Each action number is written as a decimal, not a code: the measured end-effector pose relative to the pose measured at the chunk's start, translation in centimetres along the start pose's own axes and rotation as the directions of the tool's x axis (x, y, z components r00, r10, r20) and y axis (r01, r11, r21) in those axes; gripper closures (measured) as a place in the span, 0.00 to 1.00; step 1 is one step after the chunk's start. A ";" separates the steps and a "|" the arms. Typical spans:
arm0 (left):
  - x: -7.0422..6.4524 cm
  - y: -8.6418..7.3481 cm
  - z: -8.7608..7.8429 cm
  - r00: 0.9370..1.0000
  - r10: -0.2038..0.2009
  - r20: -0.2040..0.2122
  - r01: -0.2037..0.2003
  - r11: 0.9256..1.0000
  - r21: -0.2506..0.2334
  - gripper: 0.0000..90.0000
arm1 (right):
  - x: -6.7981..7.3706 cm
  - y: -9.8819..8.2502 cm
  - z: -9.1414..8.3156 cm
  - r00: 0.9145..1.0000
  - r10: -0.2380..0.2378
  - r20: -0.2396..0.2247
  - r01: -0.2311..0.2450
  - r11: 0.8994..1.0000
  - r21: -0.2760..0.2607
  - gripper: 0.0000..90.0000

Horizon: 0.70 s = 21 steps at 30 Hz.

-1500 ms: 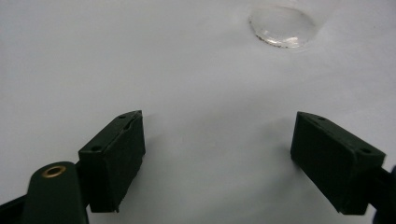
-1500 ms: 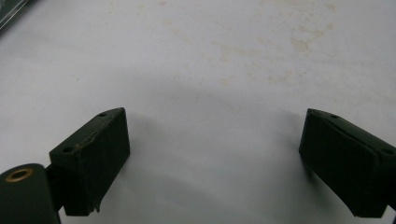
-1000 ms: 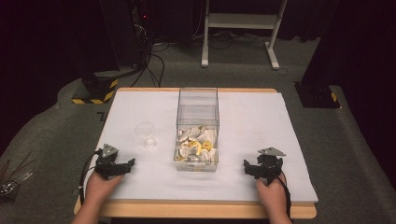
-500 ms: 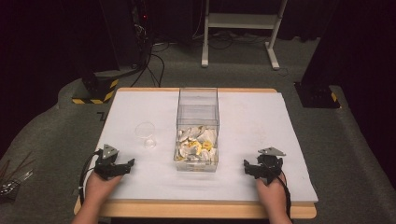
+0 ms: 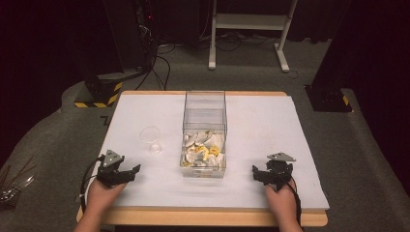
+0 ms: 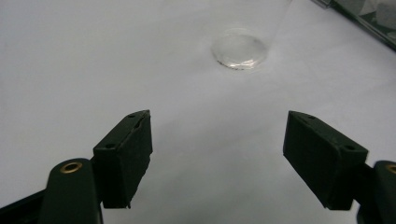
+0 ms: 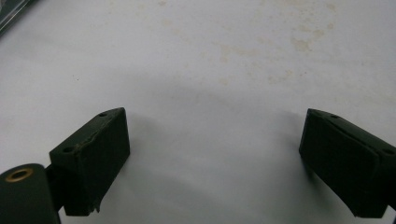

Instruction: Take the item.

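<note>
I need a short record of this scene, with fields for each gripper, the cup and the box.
left gripper: open, nothing between its jaws, which have just been closing a little
right gripper: open, nothing held
cup: clear, on the white table cover, ahead of the left gripper
box: clear, mid-table, white and yellow pieces inside

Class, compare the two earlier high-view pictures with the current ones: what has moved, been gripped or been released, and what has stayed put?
Little has changed. The left hand-held gripper has its jaws just closing slightly; they remain wide apart with nothing between them. The right hand-held gripper rests open where it was. The clear cup, lying on its side, and the clear box of pale and yellow pieces have not shifted on the white table.
</note>
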<state>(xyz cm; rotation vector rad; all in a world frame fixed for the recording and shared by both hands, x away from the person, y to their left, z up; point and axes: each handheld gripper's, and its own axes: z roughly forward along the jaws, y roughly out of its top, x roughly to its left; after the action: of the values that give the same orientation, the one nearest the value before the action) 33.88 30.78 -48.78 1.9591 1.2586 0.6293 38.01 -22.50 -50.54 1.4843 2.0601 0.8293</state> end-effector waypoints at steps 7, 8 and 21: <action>-0.7 0.6 -0.5 0.999 0.007 0.046 -0.006 1.000 -0.021 0.29 | 0.0 0.0 0.0 1.000 0.000 0.000 0.000 1.000 0.001 0.09; -0.8 0.6 -0.5 0.999 0.010 0.053 -0.009 1.000 -0.021 0.29 | 0.0 0.0 0.0 1.000 0.000 0.000 0.000 1.000 0.000 0.09; -2.0 1.5 -1.2 0.994 0.013 0.110 -0.006 0.998 -0.065 0.30 | 0.0 0.0 0.0 1.000 0.000 0.000 0.000 1.000 0.000 0.09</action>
<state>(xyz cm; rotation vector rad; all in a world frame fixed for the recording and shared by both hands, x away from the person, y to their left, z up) 33.08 28.85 -46.90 1.9205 1.1487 0.5519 38.00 -22.50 -50.54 1.4841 2.0598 0.8290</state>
